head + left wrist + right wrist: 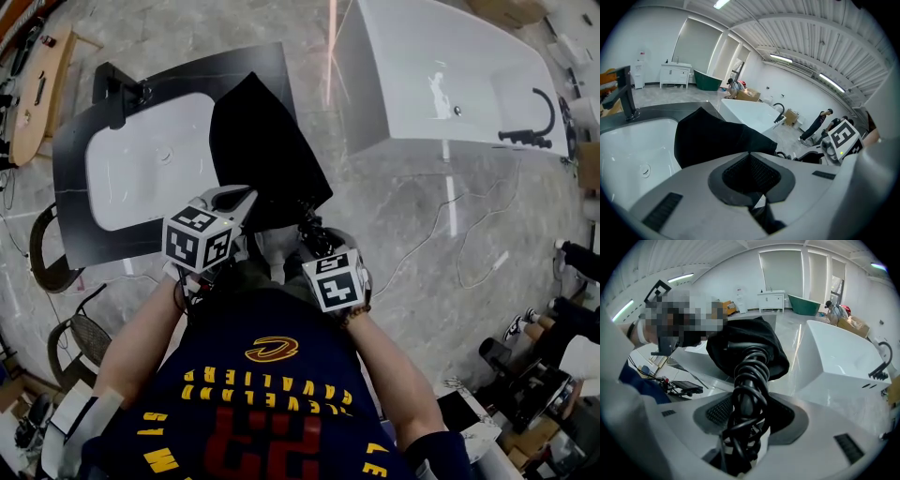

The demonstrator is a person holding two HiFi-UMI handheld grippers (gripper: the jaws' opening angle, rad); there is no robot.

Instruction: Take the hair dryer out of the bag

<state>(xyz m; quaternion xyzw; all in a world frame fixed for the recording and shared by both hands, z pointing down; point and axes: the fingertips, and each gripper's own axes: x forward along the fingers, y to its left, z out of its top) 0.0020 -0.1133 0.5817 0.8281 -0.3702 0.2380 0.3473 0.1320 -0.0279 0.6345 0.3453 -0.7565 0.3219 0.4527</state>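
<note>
The right gripper (pixel 747 420) jaws are clamping the hair dryer (pixel 750 376), a black body wound in coiled black cord, its far end meeting the black bag (pixel 740 341). The left gripper (pixel 752 178) jaws are pinching together on the bag's dark edge beside the bench (pixel 661 112).

light: bright, even, strip lights (pixel 780 58) overhead of left gripper (pixel 752 187) | glare: streaks on glossy floor (pixel 450 202) beyond right gripper (pixel 745 427) | dark: bag (pixel 262 150) near-flat black | edges: gripper views fisheye-bent, corners black | focus: gripper body nearest lens soft
</note>
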